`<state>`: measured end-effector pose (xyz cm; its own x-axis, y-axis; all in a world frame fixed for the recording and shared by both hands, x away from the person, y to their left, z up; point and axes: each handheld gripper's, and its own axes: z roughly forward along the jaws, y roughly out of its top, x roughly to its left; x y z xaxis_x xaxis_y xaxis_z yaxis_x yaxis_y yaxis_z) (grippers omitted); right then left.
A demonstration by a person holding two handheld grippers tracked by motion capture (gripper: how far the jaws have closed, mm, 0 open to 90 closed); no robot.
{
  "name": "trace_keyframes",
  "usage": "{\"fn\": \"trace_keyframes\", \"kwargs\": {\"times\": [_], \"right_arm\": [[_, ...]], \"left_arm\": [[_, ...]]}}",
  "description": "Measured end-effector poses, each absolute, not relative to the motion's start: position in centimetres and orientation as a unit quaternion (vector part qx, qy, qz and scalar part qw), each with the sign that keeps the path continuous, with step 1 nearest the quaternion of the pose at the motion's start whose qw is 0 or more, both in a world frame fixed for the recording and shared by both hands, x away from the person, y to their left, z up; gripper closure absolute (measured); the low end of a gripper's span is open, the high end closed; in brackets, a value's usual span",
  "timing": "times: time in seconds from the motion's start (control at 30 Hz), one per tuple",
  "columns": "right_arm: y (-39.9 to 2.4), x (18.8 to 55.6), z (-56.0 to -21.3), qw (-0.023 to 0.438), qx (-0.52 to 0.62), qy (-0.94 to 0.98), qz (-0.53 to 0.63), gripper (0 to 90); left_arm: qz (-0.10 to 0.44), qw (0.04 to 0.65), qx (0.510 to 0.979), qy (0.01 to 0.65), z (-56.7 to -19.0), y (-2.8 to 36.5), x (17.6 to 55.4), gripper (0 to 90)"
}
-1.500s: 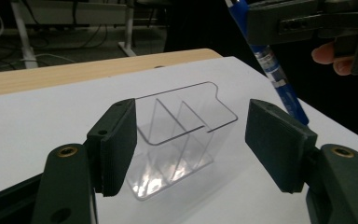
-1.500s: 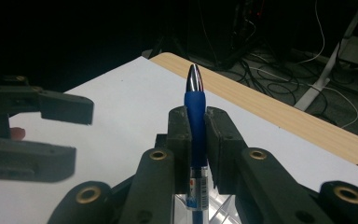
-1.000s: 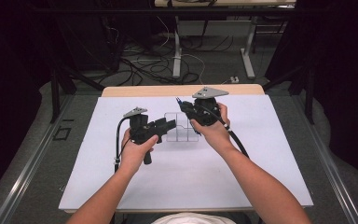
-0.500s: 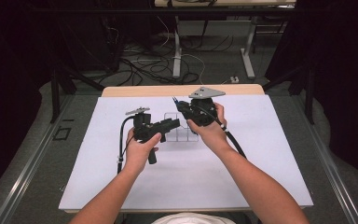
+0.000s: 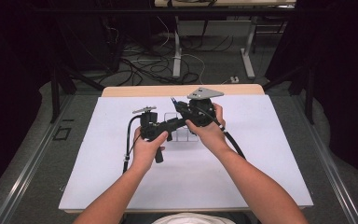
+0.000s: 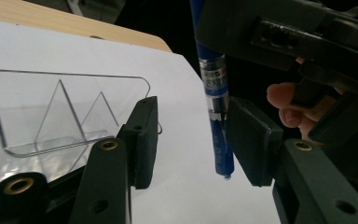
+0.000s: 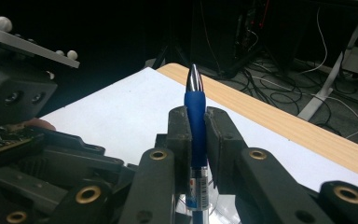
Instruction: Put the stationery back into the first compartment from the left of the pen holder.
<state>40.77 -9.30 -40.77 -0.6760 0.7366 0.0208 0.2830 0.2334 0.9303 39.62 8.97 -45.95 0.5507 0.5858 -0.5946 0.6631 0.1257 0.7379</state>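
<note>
While clamped in R claw (image 7: pixel 196 135), pen (image 7: pixel 195 100) upright, tip up; L claw (image 6: pixel 191 140) closing, half-open around it.

Glossy blue plastic pen (image 7: pixel 195 121) with chrome tip, clear acrylic stand (image 6: pixel 51 112), matt white sheet (image 5: pixel 261 140), wood tabletop (image 5: pixel 168 90).

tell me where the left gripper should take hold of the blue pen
On the lower barrel of the blue pen, below the right gripper that clamps its rubber grip. The pen hangs upright, so the left gripper should probably come in level from the side, one pad on each flank; its jaws have just been closing around it.
</note>
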Motion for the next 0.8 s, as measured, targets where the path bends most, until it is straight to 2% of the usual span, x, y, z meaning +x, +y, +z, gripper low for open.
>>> {"fn": "trace_keyframes", "kwargs": {"times": [0.2, 0.5, 0.8], "right_arm": [[-9.08, 40.64, -40.88, 0.216, 0.336, 0.755, 0.520, 80.6], [-9.03, 40.53, -40.94, 0.212, 0.335, 0.756, 0.521, 80.6], [-8.99, 40.42, -41.09, 0.215, 0.327, 0.757, 0.523, 80.5]], "left_arm": [[-0.039, 0.590, 0.652, 0.474, -45.80, 8.09, 39.85, 60.5], [-0.059, 0.594, 0.645, 0.478, -45.75, 7.90, 39.98, 74.5], [-0.086, 0.584, 0.636, 0.496, -45.85, 8.30, 40.15, 78.2]]}}
